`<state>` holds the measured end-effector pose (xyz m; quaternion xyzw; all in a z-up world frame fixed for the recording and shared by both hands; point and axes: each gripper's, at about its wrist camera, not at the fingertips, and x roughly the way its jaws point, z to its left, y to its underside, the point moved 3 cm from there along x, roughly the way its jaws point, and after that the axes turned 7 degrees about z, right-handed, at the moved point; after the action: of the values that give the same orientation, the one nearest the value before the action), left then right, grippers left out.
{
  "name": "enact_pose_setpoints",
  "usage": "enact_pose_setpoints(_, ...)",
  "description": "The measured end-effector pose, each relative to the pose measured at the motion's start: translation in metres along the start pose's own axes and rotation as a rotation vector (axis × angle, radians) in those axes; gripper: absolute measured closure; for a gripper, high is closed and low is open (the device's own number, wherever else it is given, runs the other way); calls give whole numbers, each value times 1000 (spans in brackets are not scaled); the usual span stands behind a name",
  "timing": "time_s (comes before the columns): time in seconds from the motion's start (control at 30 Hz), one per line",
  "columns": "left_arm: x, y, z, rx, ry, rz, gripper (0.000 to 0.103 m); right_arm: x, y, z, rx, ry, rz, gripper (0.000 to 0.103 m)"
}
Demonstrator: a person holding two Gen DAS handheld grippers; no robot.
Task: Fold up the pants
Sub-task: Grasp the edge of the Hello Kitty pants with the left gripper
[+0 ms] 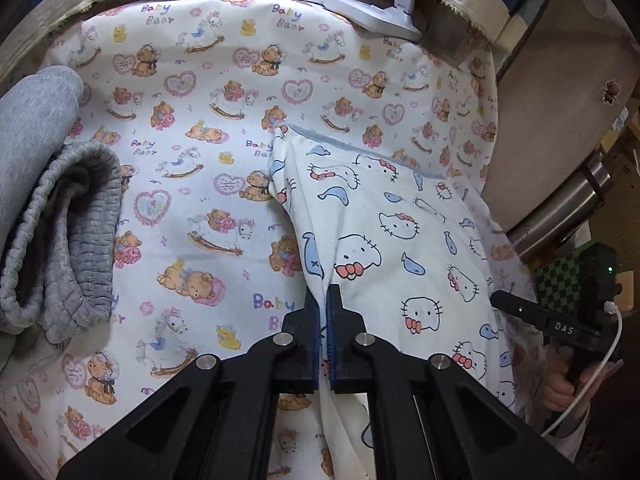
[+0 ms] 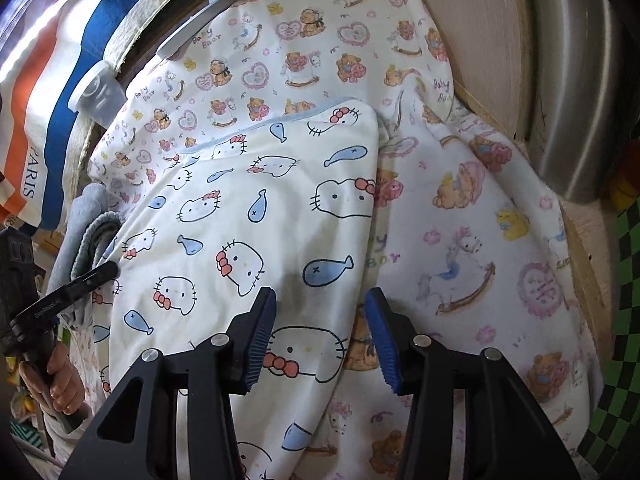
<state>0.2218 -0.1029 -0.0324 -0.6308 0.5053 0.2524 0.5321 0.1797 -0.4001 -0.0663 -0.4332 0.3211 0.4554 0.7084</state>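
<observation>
The pants [image 1: 384,224] are white with a cat-face and blue fish print and a pale blue waistband. They lie on a bear-print cloth [image 1: 192,128]. My left gripper [image 1: 323,296] is shut on the pants' left edge, with the fabric pinched between the blue pads. In the right wrist view the pants [image 2: 240,216] spread across the middle. My right gripper [image 2: 320,300] is open, its jaws wide apart over the pants' right edge. The right gripper's handle also shows in the left wrist view [image 1: 560,328].
A grey folded garment [image 1: 52,208] lies at the left of the cloth. A white stand [image 1: 384,12] and a clear plastic container [image 2: 96,96] are at the back. A steel cylinder [image 1: 568,204] and wooden panel [image 2: 484,40] are at the right.
</observation>
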Motion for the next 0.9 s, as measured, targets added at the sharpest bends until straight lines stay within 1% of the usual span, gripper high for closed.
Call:
enact_pose_setpoints(0.1,9,2,1,7,-12,29,99,1,0,0,3,1,1,54)
enact_pose_setpoints(0.17,17,5,2,10,-9,52,91,2,0,1,-1,1,3,54)
enact_pose_setpoints(0.2,21,6,3,11,-3,63,79,2,0,1,-3,1,4,54)
enact_pose_setpoints(0.23,25,8,3,8,-2,78,62,2,0,1,-4,2,3,54)
enact_pose_setpoints(0.27,29,9,4,0,-3,89,57,3,0,1,-5,3,2,54)
enact_pose_setpoints(0.3,31,10,5,-5,-12,90,53,3,-1,2,-7,3,2,54)
enact_pose_setpoints(0.4,33,12,2,12,-47,82,50,3,-1,2,-10,2,0,54)
enact_pose_setpoints(0.47,34,11,2,5,-41,76,51,3,-1,2,-9,1,-2,54)
enact_pose_setpoints(0.5,35,10,1,3,-33,76,53,3,-1,3,-11,1,-2,54)
enact_pose_setpoints(0.53,36,9,0,7,-14,79,72,3,-1,3,-12,1,-2,54)
enact_pose_setpoints(0.57,39,8,-3,12,18,97,86,3,-1,2,-14,-2,-1,54)
enact_pose_setpoints(0.6,44,8,-6,12,53,130,97,3,-1,2,-13,-4,-3,54)
enact_pose_setpoints(0.73,47,3,-5,-43,112,135,96,3,-2,1,-4,-17,-5,54)
enact_pose_setpoints(0.77,47,2,-2,-61,131,141,94,2,-2,0,-3,-20,-6,54)
enact_pose_setpoints(0.8,48,1,0,-74,152,145,89,2,-1,0,-2,-21,-7,54)
enact_pose_setpoints(0.83,48,1,2,-88,176,149,88,2,-1,0,-4,-24,-7,54)
enact_pose_setpoints(0.9,48,0,4,-109,198,155,90,2,-1,0,-7,-27,-8,54)
